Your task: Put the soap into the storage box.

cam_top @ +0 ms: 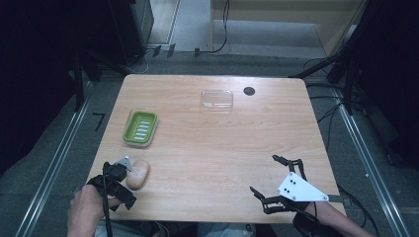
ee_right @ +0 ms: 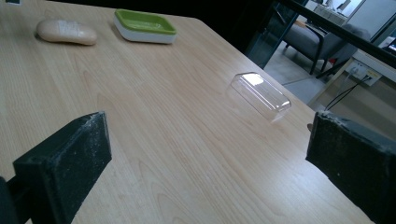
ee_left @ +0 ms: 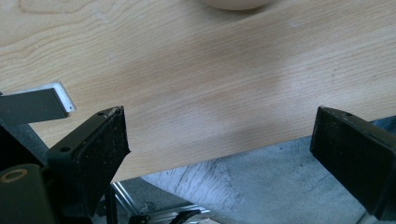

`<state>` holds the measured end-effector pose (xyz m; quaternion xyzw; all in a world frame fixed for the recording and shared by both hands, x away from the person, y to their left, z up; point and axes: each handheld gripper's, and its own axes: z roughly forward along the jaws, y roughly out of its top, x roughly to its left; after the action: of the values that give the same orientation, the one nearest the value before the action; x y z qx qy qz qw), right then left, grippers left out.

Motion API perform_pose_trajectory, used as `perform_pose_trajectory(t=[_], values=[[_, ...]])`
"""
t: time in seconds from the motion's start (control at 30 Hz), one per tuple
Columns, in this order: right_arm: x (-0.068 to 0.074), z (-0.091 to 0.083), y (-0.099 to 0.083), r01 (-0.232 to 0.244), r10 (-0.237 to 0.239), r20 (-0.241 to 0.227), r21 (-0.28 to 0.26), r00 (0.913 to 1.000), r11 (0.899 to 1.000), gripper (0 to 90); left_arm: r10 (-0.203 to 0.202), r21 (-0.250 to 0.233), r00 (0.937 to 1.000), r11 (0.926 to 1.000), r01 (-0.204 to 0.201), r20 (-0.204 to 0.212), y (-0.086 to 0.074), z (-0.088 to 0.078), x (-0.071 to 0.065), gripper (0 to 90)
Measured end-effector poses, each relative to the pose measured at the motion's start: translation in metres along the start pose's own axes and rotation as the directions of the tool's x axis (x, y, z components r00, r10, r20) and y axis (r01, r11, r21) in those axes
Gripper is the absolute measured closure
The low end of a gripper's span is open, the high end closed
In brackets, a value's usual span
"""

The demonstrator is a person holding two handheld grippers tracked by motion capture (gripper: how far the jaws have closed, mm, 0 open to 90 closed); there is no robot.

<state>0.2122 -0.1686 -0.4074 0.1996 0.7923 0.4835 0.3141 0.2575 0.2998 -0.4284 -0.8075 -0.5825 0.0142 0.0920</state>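
Light wooden table [cam_top: 212,158] has one beige oval soap bar [cam_top: 138,174] near its front-left corner, just beside the left gripper [cam_top: 129,183], whose jaws are spread wide with nothing between them. Right gripper [cam_top: 264,175] gapes empty too, well apart from it. Also one green ribbed soap dish [cam_top: 141,128] and one clear plastic lid [cam_top: 217,99].

No text, label, brand, number or sign can be read in these pictures. The beige soap bar [cam_top: 138,174] has some faint relief on its top in the right gripper view, but it is too small and too blurred to read. The green soap dish [cam_top: 141,128] and the clear plastic lid [cam_top: 217,99] carry no print that I can see. The grey plate on the right tool [cam_top: 271,181] has only small dark holes, no letters. The wooden desk [cam_top: 212,148] shows one dark round spot near its far edge, without any writing.
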Motion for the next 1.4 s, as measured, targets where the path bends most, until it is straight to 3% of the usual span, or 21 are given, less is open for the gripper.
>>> perform_pose_trajectory(t=[0.63,1.4], values=[[0.002,0.003,0.002,0.010,-0.010,-0.007,0.001,0.9999,1.000,0.0,0.011,-0.011,0.9999,0.9999,-0.011,0.001,0.000,-0.004,-0.004,4.2],[0.003,0.007,0.003,0.022,-0.022,-0.016,0.004,0.9996,1.000,0.0,0.018,-0.066,0.9996,0.9977,-0.017,0.023,0.017,-0.019,-0.009,2.0]])
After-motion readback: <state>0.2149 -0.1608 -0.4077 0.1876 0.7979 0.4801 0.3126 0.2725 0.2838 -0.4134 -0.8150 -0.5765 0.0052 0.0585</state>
